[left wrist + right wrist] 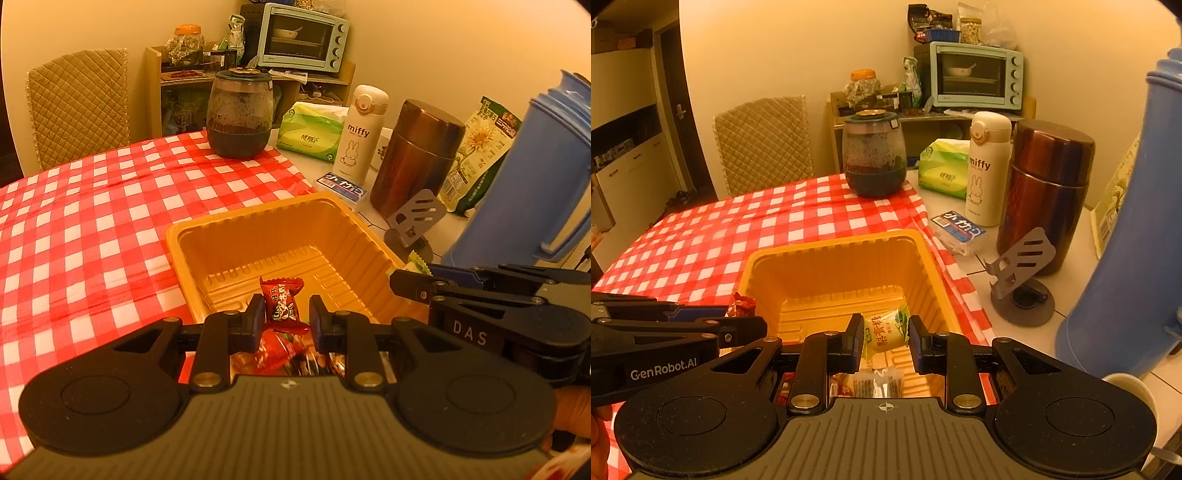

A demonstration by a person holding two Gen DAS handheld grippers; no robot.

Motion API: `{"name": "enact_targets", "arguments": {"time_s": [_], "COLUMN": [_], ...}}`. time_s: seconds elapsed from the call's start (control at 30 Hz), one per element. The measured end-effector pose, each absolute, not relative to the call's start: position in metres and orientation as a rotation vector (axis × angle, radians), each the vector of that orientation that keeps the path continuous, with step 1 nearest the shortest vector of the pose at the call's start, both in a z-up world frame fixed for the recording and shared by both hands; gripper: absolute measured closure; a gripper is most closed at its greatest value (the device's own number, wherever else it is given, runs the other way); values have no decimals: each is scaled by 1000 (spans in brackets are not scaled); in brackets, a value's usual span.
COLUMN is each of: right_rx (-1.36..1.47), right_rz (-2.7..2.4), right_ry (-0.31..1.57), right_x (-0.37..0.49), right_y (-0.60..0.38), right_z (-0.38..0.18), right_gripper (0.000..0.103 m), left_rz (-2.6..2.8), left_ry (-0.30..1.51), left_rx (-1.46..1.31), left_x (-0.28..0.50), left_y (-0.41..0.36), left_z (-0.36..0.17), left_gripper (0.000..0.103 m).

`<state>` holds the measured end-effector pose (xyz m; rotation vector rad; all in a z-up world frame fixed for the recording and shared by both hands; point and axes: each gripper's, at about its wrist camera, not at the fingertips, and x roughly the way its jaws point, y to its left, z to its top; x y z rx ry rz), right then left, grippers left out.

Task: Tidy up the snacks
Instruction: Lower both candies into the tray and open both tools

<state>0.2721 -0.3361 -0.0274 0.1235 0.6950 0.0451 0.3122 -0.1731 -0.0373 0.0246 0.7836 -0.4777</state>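
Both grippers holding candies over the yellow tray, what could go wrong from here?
1. The left gripper pinches the red candy by its wrapper; it may slip before release.
2. The right gripper, holding the green candy, sits close beside the left; they might collide.
3. The yellow tray looks light; a bump could slide it on the checkered tablecloth.

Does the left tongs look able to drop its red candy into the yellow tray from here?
Probably yes. The left tongs, shut on the red candy, hang over the yellow tray, whose floor ahead looks bare, with the right tongs off to one side.
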Motion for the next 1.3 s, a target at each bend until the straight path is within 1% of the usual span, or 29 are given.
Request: {"name": "enact_targets", "arguments": {"time_s": [0.43, 0.47, 0.5, 0.57, 0.83, 0.93, 1.1, 1.23, 1.27, 1.3], "right_rx": [126, 127, 128, 132, 147, 154, 159, 166, 171, 176], "right_rz": [45, 45, 45, 43, 50, 56, 76, 98, 113, 127], "right_ry": [722, 724, 725, 727, 733, 727, 714, 691, 686, 683], "right_x": [300, 300, 300, 299, 298, 299, 304, 309, 311, 312], "right_y": [-342, -343, -343, -344, -344, -343, -338, -335, -334, -334], "right_z": [-43, -44, -44, -45, -47, -45, -41, -39, -38, -38], "right_gripper": [77, 77, 77, 77, 77, 77, 77, 76, 76, 72], "left_rz": [-478, -479, -478, -479, -416, -390, -364, -352, -350, -347], "left_ry": [777, 770, 767, 761, 765, 761, 760, 758, 757, 758], "left_rx": [37, 35, 35, 32, 11, 8, 15, 16, 16, 16], "left_x": [346, 347, 347, 347, 340, 333, 326, 322, 321, 320], "left_y": [-180, -181, -182, -181, -158, -148, -138, -133, -132, -131], "left_z": [-48, -47, -47, -47, -48, -47, -46, -45, -45, -45], "left_gripper": [80, 77, 65, 52, 51, 48, 38, 35, 34, 31]}}
